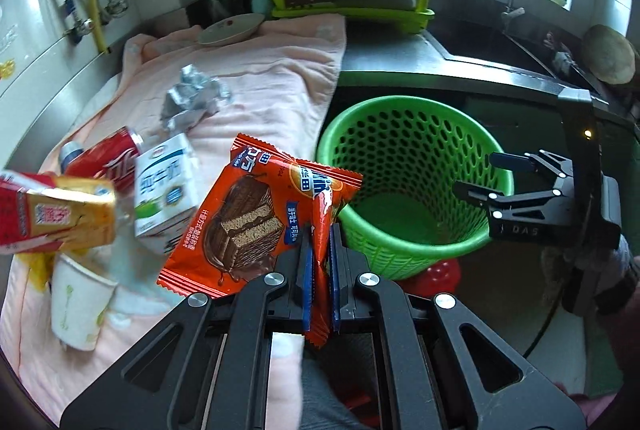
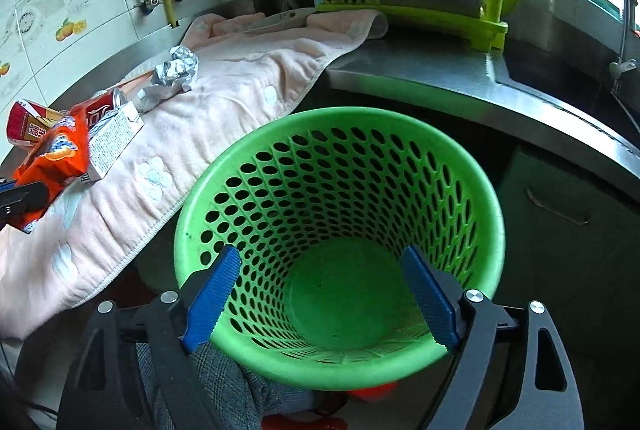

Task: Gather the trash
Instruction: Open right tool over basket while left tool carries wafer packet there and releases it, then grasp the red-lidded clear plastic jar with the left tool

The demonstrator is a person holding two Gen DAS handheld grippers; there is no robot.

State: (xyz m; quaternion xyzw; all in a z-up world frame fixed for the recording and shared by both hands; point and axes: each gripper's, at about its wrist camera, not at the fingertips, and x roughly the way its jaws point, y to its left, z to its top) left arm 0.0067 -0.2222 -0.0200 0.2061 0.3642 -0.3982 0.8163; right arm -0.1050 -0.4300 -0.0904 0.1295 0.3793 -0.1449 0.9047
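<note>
1. My left gripper [image 1: 320, 262] is clenched on an orange snack wrapper [image 1: 256, 213]. The blue pads pinch it by its right-hand end, and the rest of the pack hangs free in the air just left of the green basket [image 1: 416, 133].
2. My right gripper [image 2: 320, 294] is released, jaws wide w/ nothing between them. It hovers over the basket's near rim, and I can see straight down to a bare basket bottom.
3. Handling, my guess: the wrapper is thin film, v. light, floppy and a bit slick. It may still hold a cake, can't tell. A pinch on the crimped seam is the right hold, since a flat face would slide. It'll flutter on the drop, so let go low inside the rim.
4. Basket sits off the counter's front edge, below the steel top, just past the right edge of the pink towel [image 2: 224, 97].
5. Rest of the trash lies on the towel toward its left end: a red can [image 1: 108, 157], a white milk carton [image 1: 168, 189] beside it, a red-yellow drink box [image 1: 56, 213] and a paper cup [image 1: 80, 302] near the front edge. A foil ball [image 1: 192, 101] sits mid-towel, further back.
6. How they'll take, I reckon:
   - can: stiff, smooth, may roll, so grip across the body.
   - carton & box: light, crushable, so take the flat sides.
   - cup: soft wall, so pinch the rim.
   - foil: squashy, grabs anywhere.
7. Plate [image 1: 232, 29] at the towel's back end isn't trash, leave it.
</note>
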